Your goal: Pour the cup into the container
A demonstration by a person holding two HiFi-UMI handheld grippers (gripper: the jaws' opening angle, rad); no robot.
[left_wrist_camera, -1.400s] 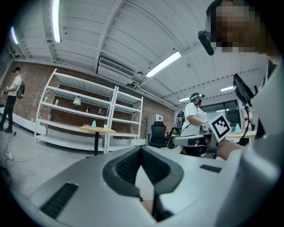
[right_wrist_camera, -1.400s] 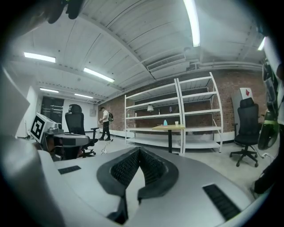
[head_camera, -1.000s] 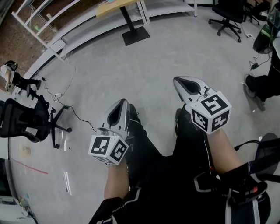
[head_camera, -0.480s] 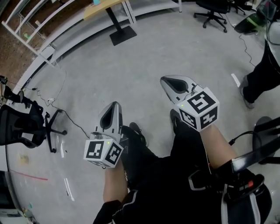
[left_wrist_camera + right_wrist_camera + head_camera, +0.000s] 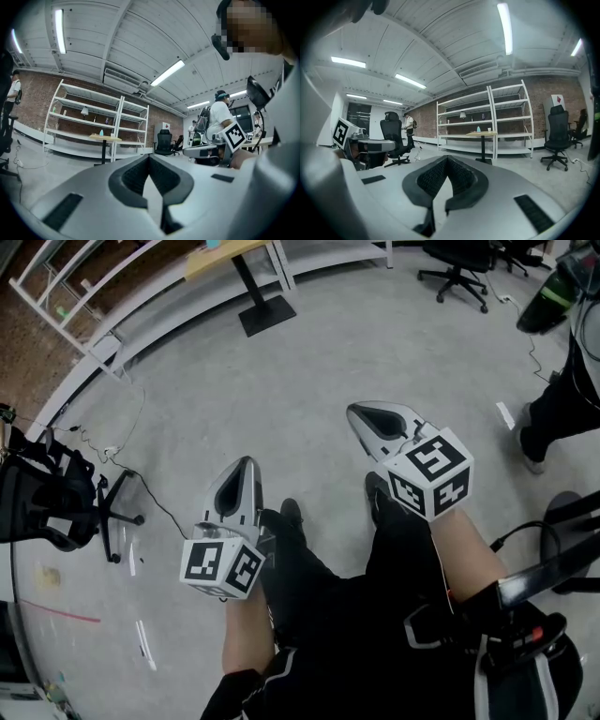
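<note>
With the person's last step, the left gripper [image 5: 244, 468] and right gripper [image 5: 361, 415] have shifted slightly, jaws still fully closed on nothing. The cup [image 5: 489, 130] stands on the pedestal table [image 5: 482, 134], well ahead. Approach incomplete; pouring cannot begin.

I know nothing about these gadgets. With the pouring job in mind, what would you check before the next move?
1. Left gripper free of load: ok, jaws together on nothing.
2. Right gripper free of load: ok, jaws together on nothing.
3. Jaws ready to take a cup: not ok, both are shut.
4. Cup within reach: not ok, the only small things stand on a far table.
5. Which is cup and which is container: cannot tell, too small.
</note>
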